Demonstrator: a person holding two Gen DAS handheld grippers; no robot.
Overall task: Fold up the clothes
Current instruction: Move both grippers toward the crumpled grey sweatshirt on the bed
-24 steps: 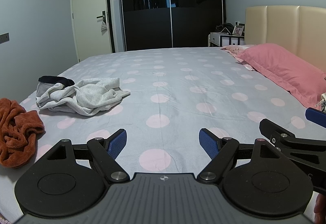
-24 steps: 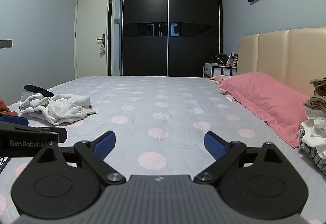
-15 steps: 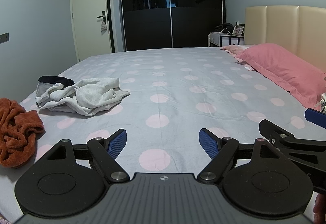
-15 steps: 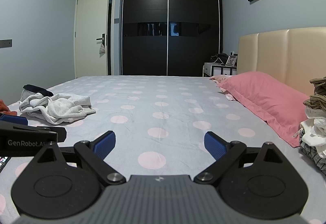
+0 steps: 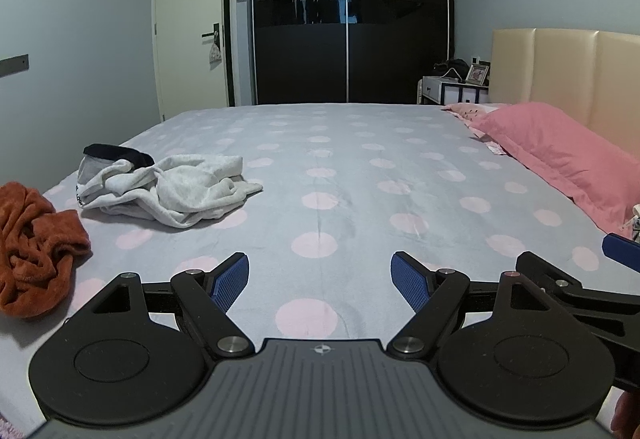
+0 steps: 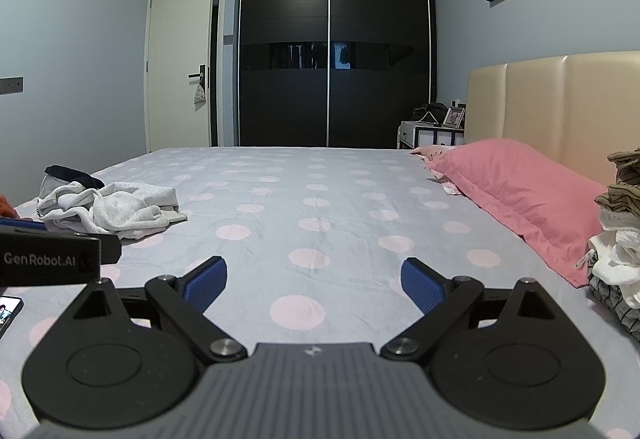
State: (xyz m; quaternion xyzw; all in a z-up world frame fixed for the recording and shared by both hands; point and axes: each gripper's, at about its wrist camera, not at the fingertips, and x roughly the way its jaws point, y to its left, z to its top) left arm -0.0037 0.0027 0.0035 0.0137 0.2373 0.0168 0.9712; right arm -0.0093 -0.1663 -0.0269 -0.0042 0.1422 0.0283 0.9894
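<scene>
Polka-dot bed [image 5: 320, 167] carries a crumpled white garment [image 5: 168, 191] at left. Left claw [image 5: 320, 281] and right claw [image 6: 316, 285] stand wide, empty.

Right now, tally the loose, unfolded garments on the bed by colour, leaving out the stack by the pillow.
Grey-white garment: 1
Rust-orange garment: 1
Total: 2

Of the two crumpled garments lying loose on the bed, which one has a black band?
The light grey garment, farther up the bed: a black band shows at its far left end. The rust-orange garment by the bed's near left edge is one colour throughout.
</scene>
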